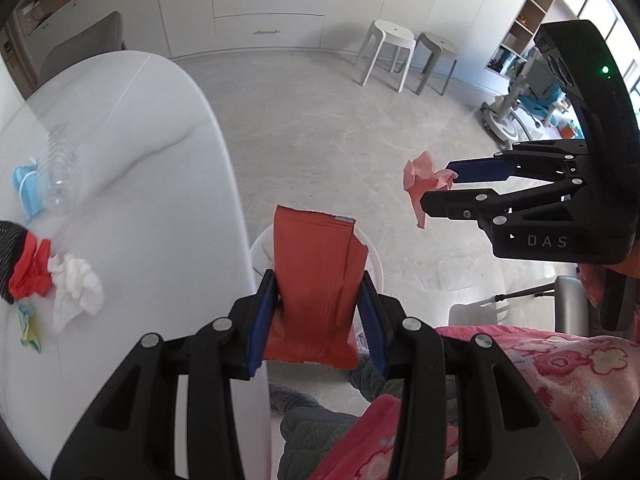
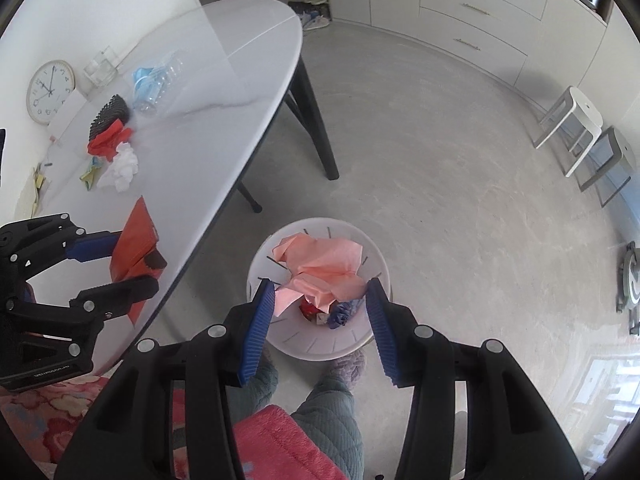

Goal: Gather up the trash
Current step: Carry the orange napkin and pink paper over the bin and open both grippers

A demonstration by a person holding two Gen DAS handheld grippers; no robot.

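My left gripper is shut on an orange-red torn wrapper, held past the table's edge above the white bin. It also shows in the right wrist view, with the wrapper. My right gripper hangs over the bin, with a crumpled pink paper between its blue pads; the jaws stand wide there. In the left wrist view the right gripper pinches the pink paper at its fingertips. The bin holds red and purple scraps.
The white oval table carries more litter: a white tissue, red paper, a black mesh item, a blue mask with a clear bottle, a clock. Two stools stand on the floor.
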